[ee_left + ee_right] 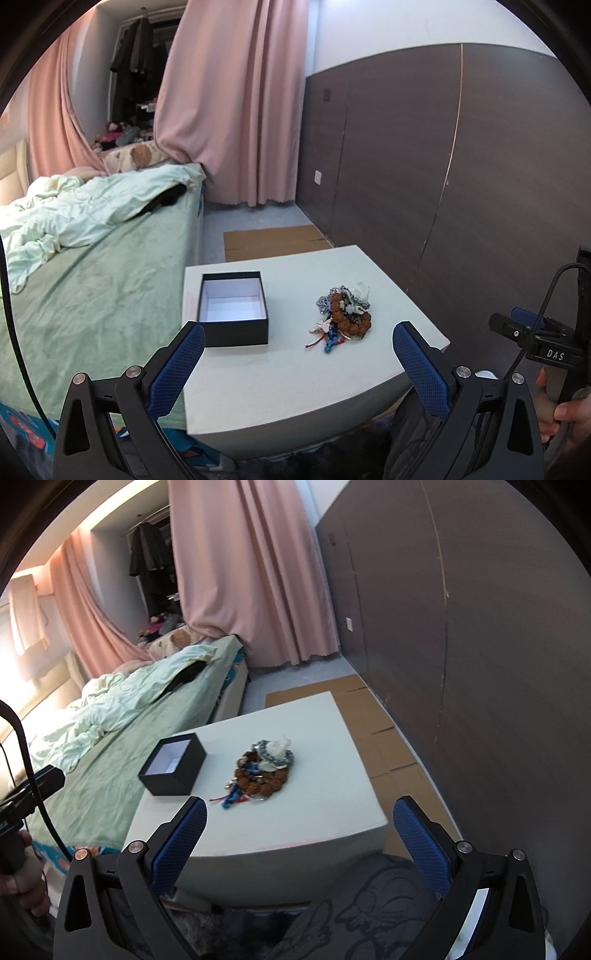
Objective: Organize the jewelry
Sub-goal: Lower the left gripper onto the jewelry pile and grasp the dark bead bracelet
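nothing sorted yet: jewelry pile (pixel 343 314) lies ahead of both wide-spread jaws, black box (pixel 233 308) seen empty.

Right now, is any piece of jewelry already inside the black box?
No, the black box shows only its bare white inside, and the jewelry pile lies beside it on the table.

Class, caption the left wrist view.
Open left gripper faces an empty black box and jewelry pile on a white table.

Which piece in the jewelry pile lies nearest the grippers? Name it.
The blue beaded strand with red cord: it trails out of the pile's near edge, in front of the brown bead bracelet and white flower piece.
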